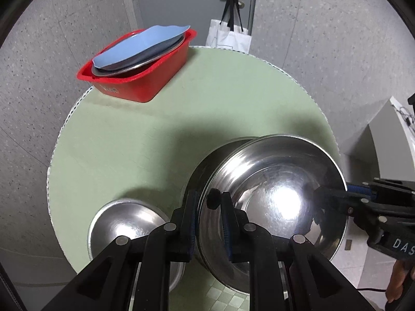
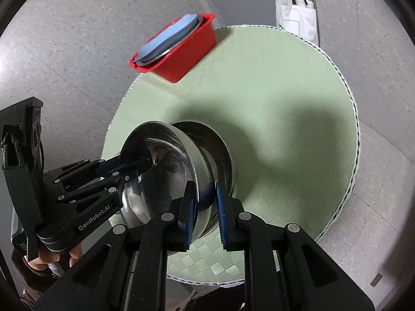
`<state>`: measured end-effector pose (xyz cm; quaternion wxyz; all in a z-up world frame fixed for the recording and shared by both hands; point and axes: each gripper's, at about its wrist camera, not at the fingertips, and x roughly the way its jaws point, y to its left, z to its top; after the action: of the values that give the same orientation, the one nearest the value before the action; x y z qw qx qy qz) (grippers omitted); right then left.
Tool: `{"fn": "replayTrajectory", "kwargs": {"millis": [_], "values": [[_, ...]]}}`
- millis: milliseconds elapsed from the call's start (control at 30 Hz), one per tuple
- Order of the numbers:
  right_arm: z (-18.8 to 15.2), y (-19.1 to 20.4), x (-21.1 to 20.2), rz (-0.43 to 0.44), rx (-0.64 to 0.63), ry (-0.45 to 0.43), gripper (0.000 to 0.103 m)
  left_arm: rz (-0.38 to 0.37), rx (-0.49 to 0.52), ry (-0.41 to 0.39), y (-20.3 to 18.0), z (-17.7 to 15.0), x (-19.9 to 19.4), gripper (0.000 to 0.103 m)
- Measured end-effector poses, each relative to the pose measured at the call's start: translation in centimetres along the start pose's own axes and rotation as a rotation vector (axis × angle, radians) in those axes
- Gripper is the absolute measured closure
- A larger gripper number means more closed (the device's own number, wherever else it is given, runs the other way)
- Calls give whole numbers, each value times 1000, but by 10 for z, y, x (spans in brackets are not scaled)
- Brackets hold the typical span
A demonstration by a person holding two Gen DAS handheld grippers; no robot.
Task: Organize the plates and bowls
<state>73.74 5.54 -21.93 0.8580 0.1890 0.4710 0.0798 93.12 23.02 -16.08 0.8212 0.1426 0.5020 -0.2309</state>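
A large steel bowl (image 1: pixel 275 202) is held tilted above the round green table (image 1: pixel 207 98), with a second steel bowl (image 1: pixel 207 165) nested under it. My left gripper (image 1: pixel 207 202) is shut on the bowl's near rim. My right gripper (image 2: pixel 205 199) grips the opposite rim of the large bowl (image 2: pixel 166 171); it shows in the left wrist view (image 1: pixel 329 194). A smaller steel bowl (image 1: pixel 124 223) sits on the table to the left. A red tub (image 1: pixel 140 77) at the far left edge holds a blue plate (image 1: pixel 140 46) on steel plates.
A white tote bag (image 1: pixel 230 37) hangs from a door handle beyond the table. The table edge (image 2: pixel 350 160) drops to grey floor all round. White furniture (image 1: pixel 389 134) stands at the right.
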Motion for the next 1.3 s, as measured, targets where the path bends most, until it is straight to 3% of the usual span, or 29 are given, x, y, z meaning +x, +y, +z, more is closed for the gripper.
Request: {"fn": "replayTrajectory", "kwargs": {"millis": [433, 633, 767, 833, 933, 967, 1000, 1167, 1300], "values": [[8, -2, 14, -59, -7, 13, 86, -20, -19, 23, 8, 14, 40, 86], [8, 7, 15, -50, -37, 20, 70, -74, -56, 17, 21, 11, 40, 83], [9, 18, 9, -88, -86, -10, 52, -89, -70, 7, 32, 9, 37, 81], [10, 23, 5, -97, -110, -20, 52, -90, -72, -6, 35, 9, 32, 80], [13, 28, -1, -107, -122, -39, 52, -82, -84, -47, 33, 2, 16, 61], [14, 32, -5, -124, -134, -58, 52, -70, -90, -68, 36, 1, 9, 46], [16, 35, -9, -134, -146, -73, 52, -58, -106, -109, 43, -1, -2, 38], [22, 67, -23, -163, -236, -140, 48, -21, -219, -191, 85, -21, -33, 34], [27, 101, -16, -132, -335, -143, 45, 53, -319, -184, 127, -51, -37, 32]]}}
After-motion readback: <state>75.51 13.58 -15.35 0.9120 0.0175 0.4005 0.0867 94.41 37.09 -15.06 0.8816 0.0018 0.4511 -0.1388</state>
